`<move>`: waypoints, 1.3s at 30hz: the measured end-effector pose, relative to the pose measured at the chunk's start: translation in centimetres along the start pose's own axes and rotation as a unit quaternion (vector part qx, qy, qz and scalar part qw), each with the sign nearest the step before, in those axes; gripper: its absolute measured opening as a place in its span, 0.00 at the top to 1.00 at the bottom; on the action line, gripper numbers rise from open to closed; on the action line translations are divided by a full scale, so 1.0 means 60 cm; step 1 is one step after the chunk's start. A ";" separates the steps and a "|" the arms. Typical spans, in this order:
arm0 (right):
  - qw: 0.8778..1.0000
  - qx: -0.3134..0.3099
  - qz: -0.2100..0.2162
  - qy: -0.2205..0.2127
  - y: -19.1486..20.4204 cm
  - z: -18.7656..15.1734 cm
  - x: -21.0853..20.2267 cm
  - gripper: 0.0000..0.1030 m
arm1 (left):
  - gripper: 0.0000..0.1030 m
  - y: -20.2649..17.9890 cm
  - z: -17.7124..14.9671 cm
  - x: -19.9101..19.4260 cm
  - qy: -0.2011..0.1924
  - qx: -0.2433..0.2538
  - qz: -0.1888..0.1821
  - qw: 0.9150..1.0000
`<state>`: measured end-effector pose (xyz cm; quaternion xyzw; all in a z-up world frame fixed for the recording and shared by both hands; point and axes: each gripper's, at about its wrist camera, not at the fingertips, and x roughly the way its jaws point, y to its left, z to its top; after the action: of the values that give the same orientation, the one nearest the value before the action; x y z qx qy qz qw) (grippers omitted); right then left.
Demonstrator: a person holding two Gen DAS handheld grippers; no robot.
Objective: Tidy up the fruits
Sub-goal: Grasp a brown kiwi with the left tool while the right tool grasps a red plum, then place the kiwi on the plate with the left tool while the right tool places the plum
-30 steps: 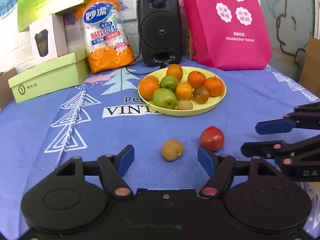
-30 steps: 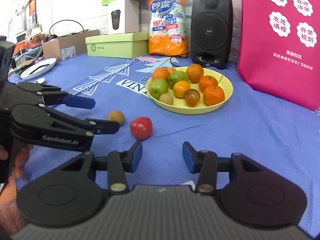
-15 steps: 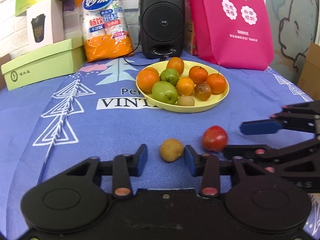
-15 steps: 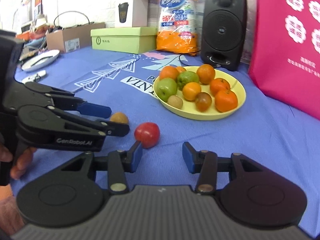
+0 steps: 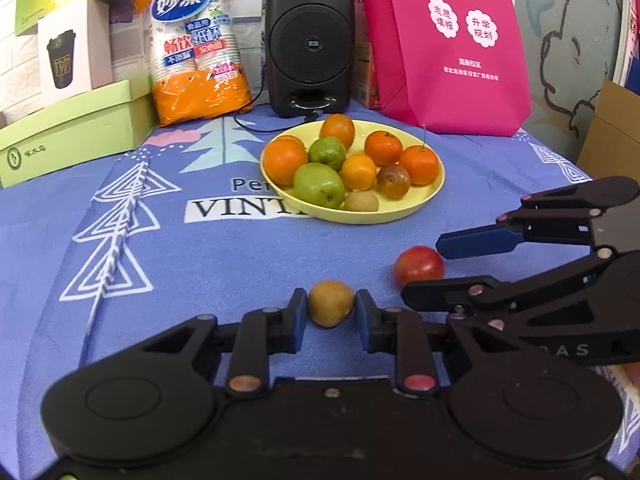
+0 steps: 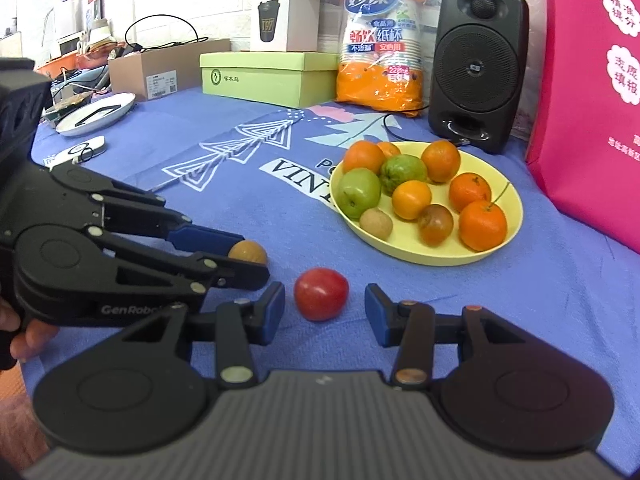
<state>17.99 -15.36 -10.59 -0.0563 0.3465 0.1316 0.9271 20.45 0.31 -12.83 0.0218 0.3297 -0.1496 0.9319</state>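
The left tool (image 5: 331,312) is clenched on a small brown fruit (image 5: 330,303), which sits on the blue cloth (image 5: 200,260) of the desk, its two blue pads touching the fruit's sides. Just beside it, a red fruit (image 6: 321,293) lies on the cloth between the fingers of the right tool (image 6: 325,307), which is released, with a gap on both sides. Farther back, the yellow plate (image 6: 516,216) holds oranges, green fruits and two small brownish ones
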 end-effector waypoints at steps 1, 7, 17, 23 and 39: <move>1.000 -0.001 0.001 0.002 0.001 0.001 0.004 0.58 | 0.75 0.001 0.000 -0.001 0.001 -0.003 0.000 1.000; 1.000 0.010 0.006 0.015 0.001 0.000 0.025 0.61 | 0.75 0.004 0.000 0.001 0.005 -0.012 0.006 1.000; 0.999 0.044 -0.001 0.006 -0.017 -0.011 0.011 0.70 | 0.75 -0.002 -0.001 0.003 0.009 -0.008 0.010 1.000; 0.999 0.034 -0.017 0.008 -0.017 -0.021 -0.018 0.70 | 0.75 -0.001 -0.005 -0.012 0.008 -0.003 0.009 1.000; 0.999 0.044 -0.029 0.003 -0.020 -0.056 -0.038 0.70 | 0.75 -0.004 -0.002 -0.008 0.013 -0.010 -0.002 1.000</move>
<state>14.60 -17.65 -11.61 -0.0258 0.3530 0.0893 0.9310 19.97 0.21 -12.63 0.0134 0.3437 -0.1479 0.9273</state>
